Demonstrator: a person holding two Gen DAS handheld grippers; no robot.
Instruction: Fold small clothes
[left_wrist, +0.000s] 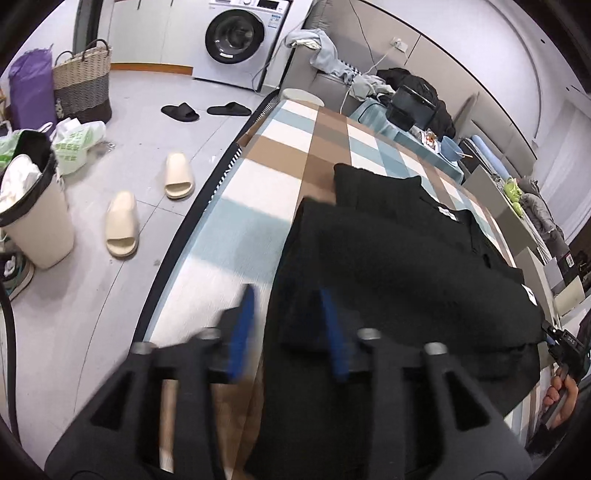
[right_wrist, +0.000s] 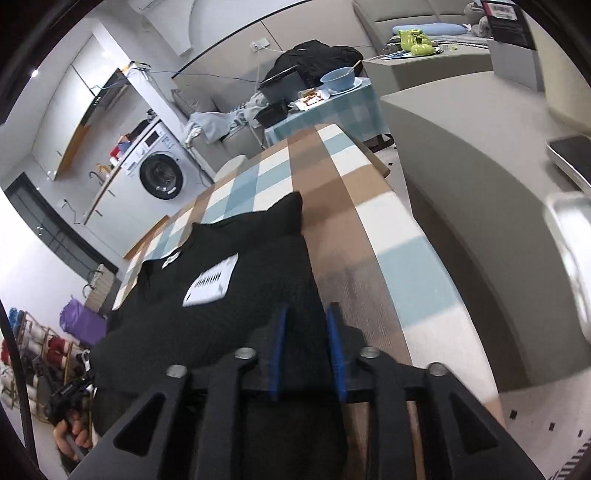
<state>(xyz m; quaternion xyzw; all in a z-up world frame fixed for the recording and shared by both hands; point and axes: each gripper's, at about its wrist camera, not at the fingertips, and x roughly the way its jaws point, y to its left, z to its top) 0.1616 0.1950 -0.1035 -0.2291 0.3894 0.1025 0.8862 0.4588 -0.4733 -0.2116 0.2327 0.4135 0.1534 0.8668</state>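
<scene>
A black garment (left_wrist: 406, 266) lies on the checked table (left_wrist: 258, 192), with white labels on it. My left gripper (left_wrist: 288, 317) hangs over the garment's left edge, blue pads apart, one pad over the cloth and one over the table; nothing is pinched. In the right wrist view the same garment (right_wrist: 229, 295) has a white printed label (right_wrist: 212, 284). My right gripper (right_wrist: 306, 328) is at the garment's right edge, blue pads a narrow gap apart with black cloth showing between them; whether they pinch it is unclear. The right gripper also shows at the left view's right edge (left_wrist: 561, 339).
The floor left of the table holds cream slippers (left_wrist: 147, 210), black slippers (left_wrist: 203, 110), a bin (left_wrist: 33, 206), a woven basket (left_wrist: 83, 81) and a washing machine (left_wrist: 240, 37). A small table with a blue bowl (right_wrist: 338, 79) stands beyond. A grey sofa (right_wrist: 461, 166) lies on the right.
</scene>
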